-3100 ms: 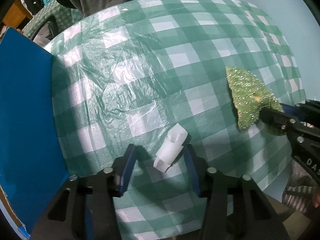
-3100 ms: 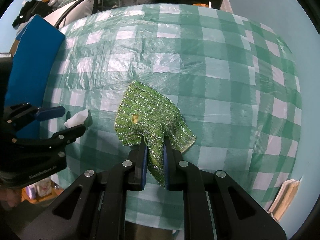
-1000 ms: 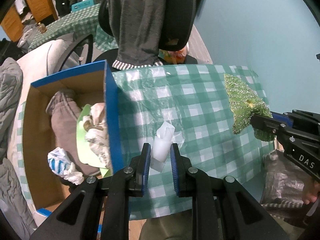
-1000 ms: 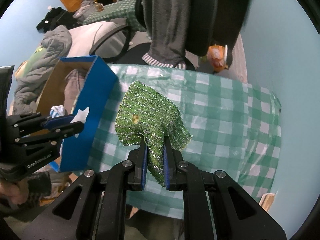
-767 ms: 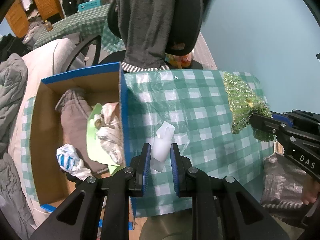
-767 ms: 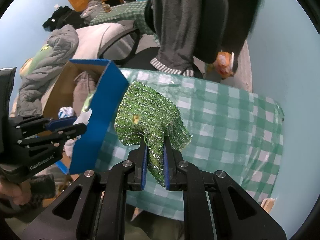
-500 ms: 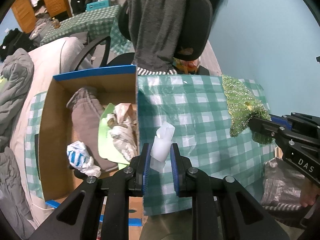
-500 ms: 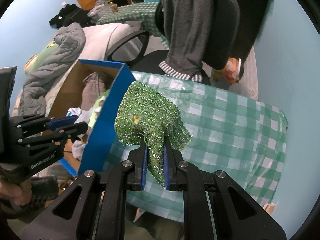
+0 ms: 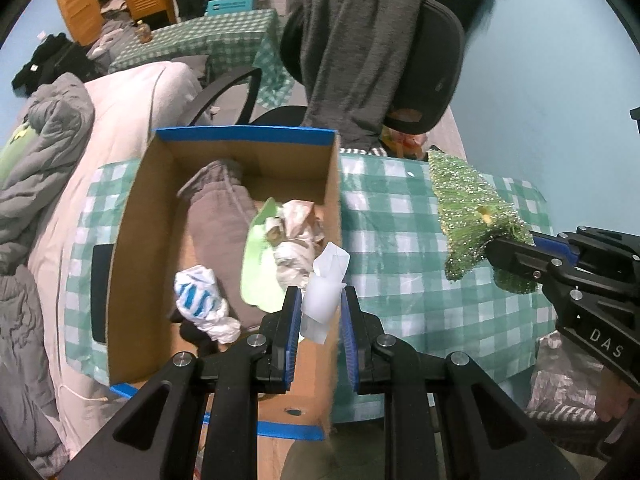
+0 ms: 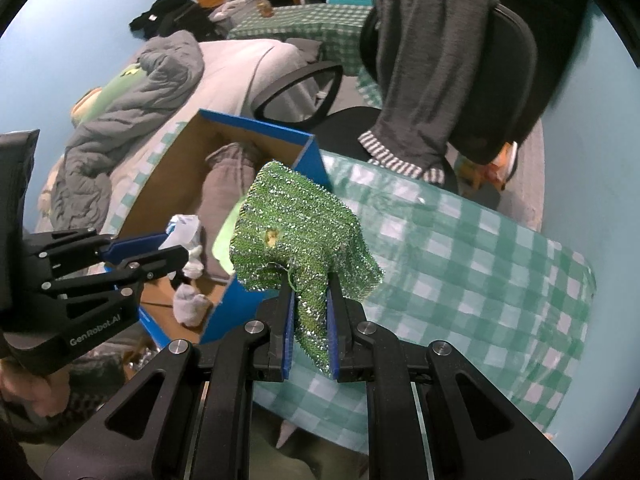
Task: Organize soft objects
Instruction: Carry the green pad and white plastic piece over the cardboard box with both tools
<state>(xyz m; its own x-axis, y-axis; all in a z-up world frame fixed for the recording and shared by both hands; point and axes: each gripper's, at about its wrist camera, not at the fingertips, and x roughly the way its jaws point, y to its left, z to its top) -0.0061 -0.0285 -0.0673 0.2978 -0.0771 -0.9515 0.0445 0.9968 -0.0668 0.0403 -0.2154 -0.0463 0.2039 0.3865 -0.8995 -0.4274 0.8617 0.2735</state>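
Observation:
My left gripper (image 9: 320, 312) is shut on a small white folded piece (image 9: 325, 292), held in the air over the right wall of the open blue cardboard box (image 9: 248, 134). The right gripper (image 10: 310, 304) is shut on a sparkly green cloth (image 10: 298, 228) that hangs above the table's left edge, beside the same box (image 10: 256, 126). In the left wrist view the green cloth (image 9: 468, 208) and right gripper (image 9: 516, 258) show at the right. The left gripper (image 10: 168, 254) shows at the left of the right wrist view, over the box.
The box holds a brown-grey garment (image 9: 216, 216), a light green item (image 9: 256, 272), crumpled pale cloth (image 9: 296, 236) and a blue-and-white bundle (image 9: 200, 296). A green checked tablecloth (image 9: 400, 256) covers the table. Behind stands an office chair with a grey garment (image 9: 360, 48). Bedding (image 9: 48, 148) lies left.
Both grippers have carried their pieces leftward from over the table. The white piece now hangs over the box's right wall, and the green cloth sits closer to the box. Both grips are unchanged.

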